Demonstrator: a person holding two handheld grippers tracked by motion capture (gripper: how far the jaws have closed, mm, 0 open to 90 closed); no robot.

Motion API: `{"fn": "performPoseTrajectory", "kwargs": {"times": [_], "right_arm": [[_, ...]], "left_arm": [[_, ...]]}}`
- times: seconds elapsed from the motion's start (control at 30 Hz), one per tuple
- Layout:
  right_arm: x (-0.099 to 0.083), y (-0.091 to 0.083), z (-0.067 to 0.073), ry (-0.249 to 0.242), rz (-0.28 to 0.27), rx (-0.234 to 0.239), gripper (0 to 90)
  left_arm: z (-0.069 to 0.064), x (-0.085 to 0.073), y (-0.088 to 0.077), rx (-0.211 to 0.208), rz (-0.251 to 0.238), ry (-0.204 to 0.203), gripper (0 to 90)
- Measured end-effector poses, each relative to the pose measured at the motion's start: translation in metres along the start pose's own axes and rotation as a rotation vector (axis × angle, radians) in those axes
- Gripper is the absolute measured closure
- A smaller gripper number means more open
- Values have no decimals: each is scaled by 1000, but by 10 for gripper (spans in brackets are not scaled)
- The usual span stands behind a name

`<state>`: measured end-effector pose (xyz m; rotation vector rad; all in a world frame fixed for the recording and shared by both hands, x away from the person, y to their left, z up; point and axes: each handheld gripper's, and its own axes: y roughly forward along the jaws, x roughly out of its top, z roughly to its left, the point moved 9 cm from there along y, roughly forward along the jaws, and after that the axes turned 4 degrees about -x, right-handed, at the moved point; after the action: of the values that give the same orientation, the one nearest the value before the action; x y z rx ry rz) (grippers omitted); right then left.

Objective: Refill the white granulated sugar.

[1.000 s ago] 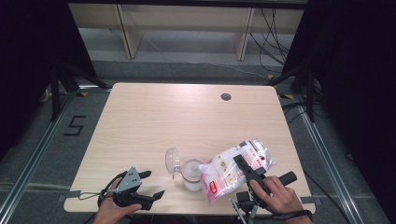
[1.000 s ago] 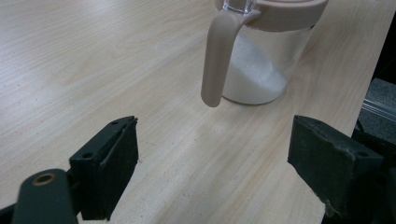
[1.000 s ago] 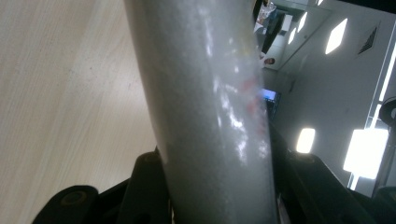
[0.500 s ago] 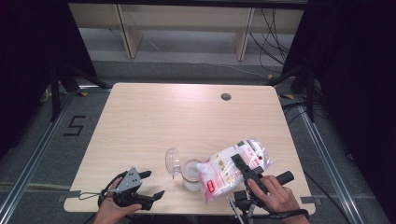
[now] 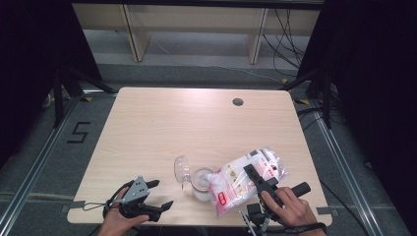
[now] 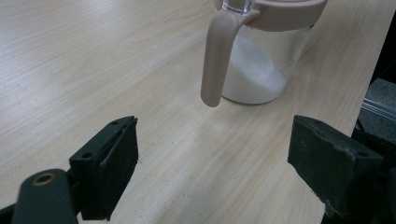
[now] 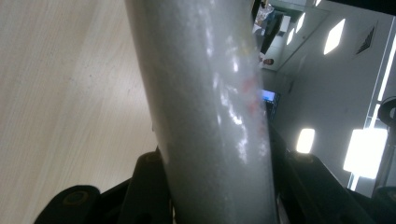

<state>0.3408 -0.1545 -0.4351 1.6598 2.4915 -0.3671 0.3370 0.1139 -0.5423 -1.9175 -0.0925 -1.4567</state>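
A clear jar (image 5: 200, 183) with a beige rim stands near the table's front edge, its round lid (image 5: 182, 170) flipped open to the left. White powder fills its lower part (image 6: 261, 70), and a beige handle (image 6: 215, 60) hangs down its side. My right gripper (image 5: 256, 177) is shut on a plastic bag of white powder (image 5: 241, 181), which is tilted with its low end over the jar's mouth. In the right gripper view the bag (image 7: 210, 116) is pinched between the jaws. My left gripper (image 5: 162, 193) rests open on the table left of the jar, nothing between its fingers (image 6: 116, 158).
The wooden table (image 5: 196, 128) has a round cable hole (image 5: 238, 102) at the back right. Its front edge (image 5: 196, 219) runs just below both hands. Shelving and cables stand behind the table, dark frames at both sides.
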Motion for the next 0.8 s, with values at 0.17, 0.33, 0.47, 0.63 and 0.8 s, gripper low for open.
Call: {"fn": "performPoseTrajectory", "kwargs": {"times": [0.17,0.33,0.47,0.63,0.8], "right_arm": [[1,3,-1,16,-3,-10,662],[-5,2,3,58,32,-4,663],[-10,1,2,20,37,12,664],[-10,1,4,25,40,17,665],[-3,2,1,-9,9,13,665]], "left_arm": [[0,0,0,-1,1,0,157],[0,0,0,0,2,1,157],[0,0,0,0,0,0,156],[1,0,0,3,4,3,157],[1,0,0,3,5,4,157]]}}
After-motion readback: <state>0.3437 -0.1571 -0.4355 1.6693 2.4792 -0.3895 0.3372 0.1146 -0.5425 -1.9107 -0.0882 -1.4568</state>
